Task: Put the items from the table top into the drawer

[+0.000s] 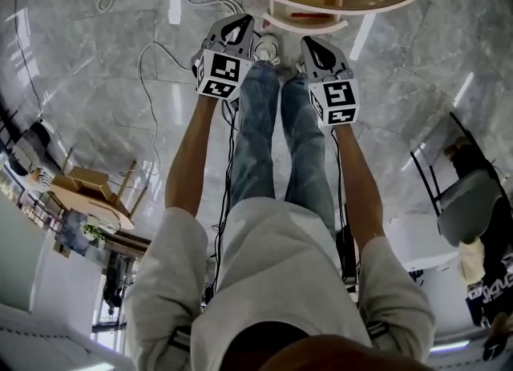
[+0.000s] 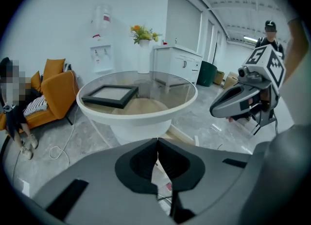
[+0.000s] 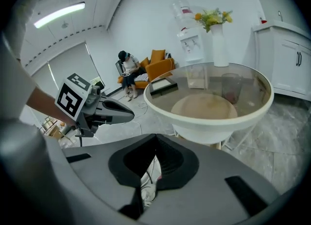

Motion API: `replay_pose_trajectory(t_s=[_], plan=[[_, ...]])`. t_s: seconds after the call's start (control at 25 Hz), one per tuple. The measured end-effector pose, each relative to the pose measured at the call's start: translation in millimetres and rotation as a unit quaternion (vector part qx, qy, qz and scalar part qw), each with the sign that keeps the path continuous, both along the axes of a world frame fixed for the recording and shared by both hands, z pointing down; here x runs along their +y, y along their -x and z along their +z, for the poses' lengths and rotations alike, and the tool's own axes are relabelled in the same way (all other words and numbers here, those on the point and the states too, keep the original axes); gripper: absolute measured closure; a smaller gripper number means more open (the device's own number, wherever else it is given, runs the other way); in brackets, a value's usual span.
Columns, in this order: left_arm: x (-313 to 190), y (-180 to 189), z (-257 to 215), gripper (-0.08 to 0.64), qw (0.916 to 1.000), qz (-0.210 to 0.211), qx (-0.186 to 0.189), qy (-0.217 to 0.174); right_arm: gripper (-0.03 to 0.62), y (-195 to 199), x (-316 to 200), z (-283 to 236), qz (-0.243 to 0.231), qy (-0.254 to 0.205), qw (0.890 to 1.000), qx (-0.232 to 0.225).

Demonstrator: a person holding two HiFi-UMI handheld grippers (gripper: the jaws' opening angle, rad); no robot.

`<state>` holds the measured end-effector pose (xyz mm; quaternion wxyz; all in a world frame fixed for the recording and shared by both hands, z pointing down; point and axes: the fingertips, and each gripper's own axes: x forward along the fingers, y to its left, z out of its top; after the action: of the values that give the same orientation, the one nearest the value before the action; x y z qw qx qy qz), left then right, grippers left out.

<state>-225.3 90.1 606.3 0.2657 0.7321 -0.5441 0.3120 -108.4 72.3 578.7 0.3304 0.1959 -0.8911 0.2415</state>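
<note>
A round glass-topped table (image 2: 141, 113) with a white rim stands ahead of me. On it lie a black picture frame (image 2: 111, 94) and, in the right gripper view, a clear tumbler (image 3: 231, 87) beside the same frame (image 3: 163, 86). My left gripper (image 2: 157, 144) is shut with nothing in it. My right gripper (image 3: 155, 139) is also shut and holds nothing. In the head view both grippers, left (image 1: 238, 23) and right (image 1: 317, 43), hover side by side over the person's legs, short of the table's edge (image 1: 321, 5). Each shows in the other's view: right gripper (image 2: 238, 100), left gripper (image 3: 104, 111).
Cables (image 1: 152, 49) trail over the marble floor left of the table. Orange armchairs (image 2: 53, 90) with a seated person, a water dispenser (image 2: 102, 49), a vase of flowers (image 3: 216, 39) and a white cabinet (image 2: 177, 63) stand behind it. A dark chair (image 1: 465, 193) is at my right.
</note>
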Motion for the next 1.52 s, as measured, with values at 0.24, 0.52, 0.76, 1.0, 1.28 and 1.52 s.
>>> replay_pose_trajectory(t_s=[0.24, 0.52, 0.76, 1.0, 1.28, 1.52], plan=[[-27.2, 51.7, -26.3, 0.543, 0.9993, -0.013, -0.031, -0.018, 0.568, 54.0, -9.8, -25.8, -0.035, -0.016, 0.999, -0.025], [-91.1, 61.7, -51.7, 0.479, 0.998, 0.022, -0.047, -0.037, 0.568, 88.5, -40.9, -42.6, -0.033, -0.025, 0.999, -0.03], [-132.8, 44.3, -40.5, 0.412, 0.9968, 0.059, -0.048, -0.024, 0.568, 99.7, -78.9, -50.0, -0.027, -0.04, 0.998, -0.035], [-147.9, 34.6, -22.4, 0.405, 0.9956, 0.074, -0.058, -0.008, 0.568, 93.0, -102.5, -42.9, -0.013, -0.044, 0.999, -0.028], [-151.9, 40.6, -20.6, 0.468, 0.997, 0.05, -0.059, 0.002, 0.568, 85.3, -117.8, -46.5, -0.003, -0.049, 0.998, -0.029], [-150.0, 41.6, -21.2, 0.488, 0.9971, 0.049, -0.059, 0.001, 0.568, 72.9, -116.7, -42.3, 0.001, -0.051, 0.998, -0.023]])
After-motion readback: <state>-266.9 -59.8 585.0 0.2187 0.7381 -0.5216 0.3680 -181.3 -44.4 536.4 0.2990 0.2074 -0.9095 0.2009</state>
